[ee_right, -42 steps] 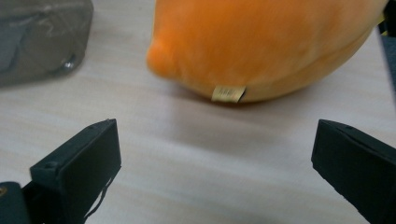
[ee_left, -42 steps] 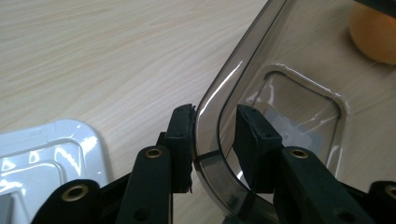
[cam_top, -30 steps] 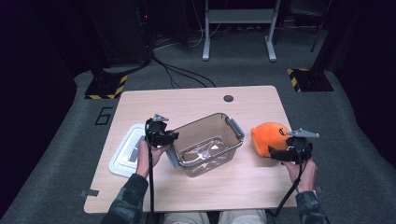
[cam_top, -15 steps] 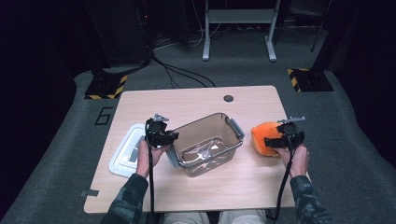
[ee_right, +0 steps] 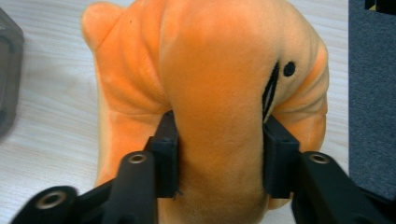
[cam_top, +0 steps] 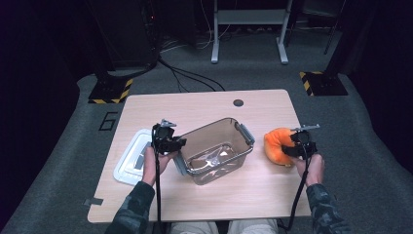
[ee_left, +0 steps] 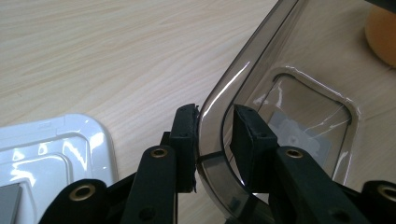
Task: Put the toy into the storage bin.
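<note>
From my seat, the high view looks forward and down from above my side of the table (cam_top: 209, 105), far enough back to take in the whole top plus floor beyond. The left gripper view sits very close, looking along its jaws at the clear bin (ee_left: 280, 93); that bin (cam_top: 214, 146) sits centre frame from above. The right gripper view is nearer still, facing the orange plush toy (ee_right: 210, 93), seen at right of centre (cam_top: 275, 144) from above.

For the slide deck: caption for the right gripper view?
Right claw closing on the orange plush toy lying on the wooden table.
</note>
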Demonstrator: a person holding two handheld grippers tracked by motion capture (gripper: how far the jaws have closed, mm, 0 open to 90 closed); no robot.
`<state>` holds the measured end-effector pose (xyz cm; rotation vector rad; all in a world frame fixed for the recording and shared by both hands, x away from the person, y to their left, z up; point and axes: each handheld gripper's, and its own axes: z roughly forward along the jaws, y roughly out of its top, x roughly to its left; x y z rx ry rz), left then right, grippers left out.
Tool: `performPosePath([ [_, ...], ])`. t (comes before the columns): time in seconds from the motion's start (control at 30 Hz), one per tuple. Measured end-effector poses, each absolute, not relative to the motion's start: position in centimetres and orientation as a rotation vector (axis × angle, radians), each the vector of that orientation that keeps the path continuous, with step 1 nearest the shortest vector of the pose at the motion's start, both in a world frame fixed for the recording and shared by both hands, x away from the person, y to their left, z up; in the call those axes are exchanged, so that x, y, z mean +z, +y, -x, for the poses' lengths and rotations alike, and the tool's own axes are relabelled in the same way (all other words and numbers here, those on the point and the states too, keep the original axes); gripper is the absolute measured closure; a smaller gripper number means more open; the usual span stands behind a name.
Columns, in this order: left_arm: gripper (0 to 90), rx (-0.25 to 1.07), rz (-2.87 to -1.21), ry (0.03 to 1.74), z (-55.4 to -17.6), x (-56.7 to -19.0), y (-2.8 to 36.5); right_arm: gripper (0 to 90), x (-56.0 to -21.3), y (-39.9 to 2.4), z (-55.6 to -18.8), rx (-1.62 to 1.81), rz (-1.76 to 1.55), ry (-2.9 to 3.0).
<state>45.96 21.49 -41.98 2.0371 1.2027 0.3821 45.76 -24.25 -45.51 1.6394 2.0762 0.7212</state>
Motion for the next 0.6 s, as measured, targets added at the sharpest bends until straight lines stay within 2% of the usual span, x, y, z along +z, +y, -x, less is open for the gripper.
performPosePath([
  [0.17,70.1,0.386,-2.047,1.198,-46.0,-41.9,21.5,64.6,-45.3,-24.2,-45.5,0.751,-1.617,2.076],
  [0.6,70.2,0.386,-2.049,1.200,-46.0,-41.9,21.5,65.6,-43.8,-24.5,-45.0,0.820,-1.612,2.058],
])
